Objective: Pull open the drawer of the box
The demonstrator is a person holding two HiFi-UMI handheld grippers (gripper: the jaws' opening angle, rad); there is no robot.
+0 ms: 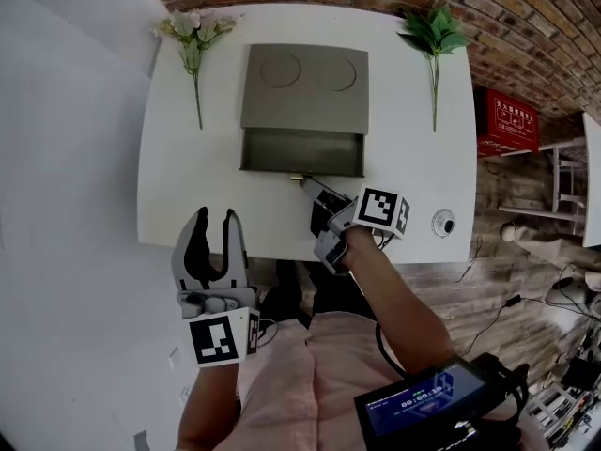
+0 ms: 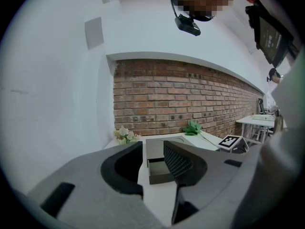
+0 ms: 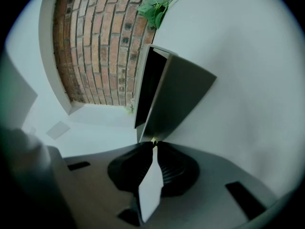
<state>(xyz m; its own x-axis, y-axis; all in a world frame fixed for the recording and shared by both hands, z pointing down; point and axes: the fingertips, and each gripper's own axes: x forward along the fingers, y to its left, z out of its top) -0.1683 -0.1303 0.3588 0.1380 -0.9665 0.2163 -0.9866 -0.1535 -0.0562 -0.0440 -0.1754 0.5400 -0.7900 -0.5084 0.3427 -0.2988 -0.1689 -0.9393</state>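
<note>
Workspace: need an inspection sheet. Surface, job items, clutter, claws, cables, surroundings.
Surface: white table.
Job's things: grey box; drawer part-way out, nothing seen inside.
Clutter: flower sprig, leafy sprig, small round thing near the right edge.
Claws: right claw shut on the drawer's knob; left claw open, empty, short of the table.
Cables: one cable along the right forearm; floor cables.
Surroundings: brick wall, red crate, wood floor.
</note>
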